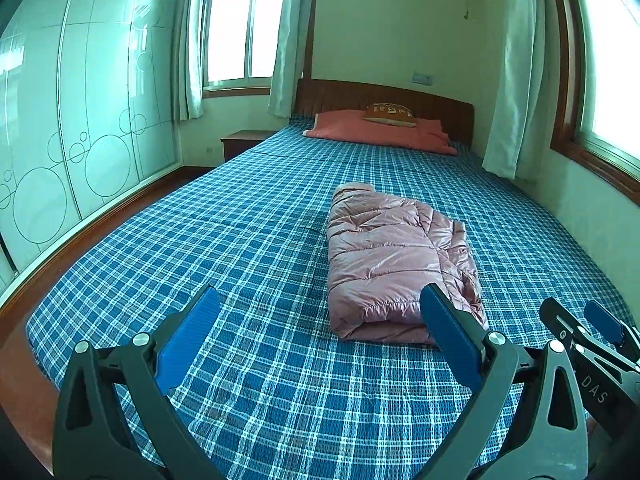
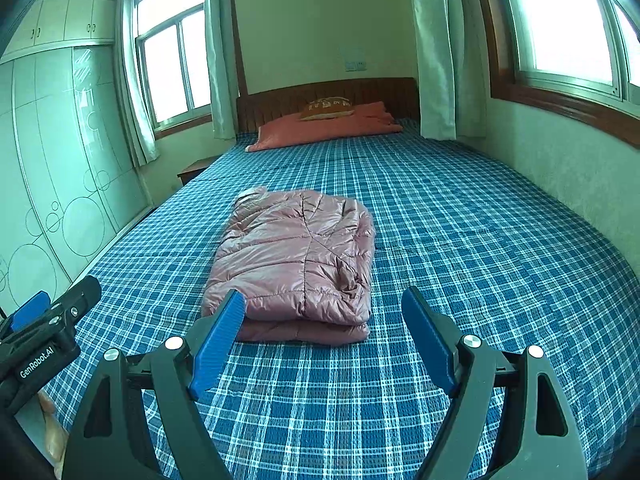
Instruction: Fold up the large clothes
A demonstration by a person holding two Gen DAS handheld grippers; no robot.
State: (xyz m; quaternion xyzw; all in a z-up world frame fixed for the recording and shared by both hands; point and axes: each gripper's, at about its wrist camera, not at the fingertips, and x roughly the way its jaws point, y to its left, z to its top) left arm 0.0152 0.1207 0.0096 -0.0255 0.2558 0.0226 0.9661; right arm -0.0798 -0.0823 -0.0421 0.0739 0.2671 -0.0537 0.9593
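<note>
- The left gripper (image 1: 320, 336) is nearest: black angular arms with ribbed blue pads (image 1: 188, 344), jaws spread wide with nothing between them but plaid sheet.
- The right gripper (image 2: 322, 336) is built the same, its jaws also standing wide and empty; its blue pads (image 2: 218, 340) frame the near end of the jacket without touching it.
- Each tool shows at the edge of the other's view, side by side above the foot of the bed.
- The pink puffer jacket (image 2: 296, 260) lies folded into a thick, roughly rectangular bundle on the middle of the bed, just beyond both tools. Its fabric is shiny and quilted, with a rounded fold at the near edge and crumpled layers along its right side.
- The bed sheet (image 2: 460, 240) is blue-and-white plaid with a waffled weave, flat and bare on every side of the jacket.
- At the far end a salmon blanket (image 1: 380, 132) lies with a small brown cushion (image 1: 390, 114) on it, against a dark wooden headboard (image 1: 440, 108).
- A glossy wardrobe (image 1: 80, 120) with circle patterns runs along the left; a wall with a window (image 2: 568, 32) hugs the bed's right edge.
</note>
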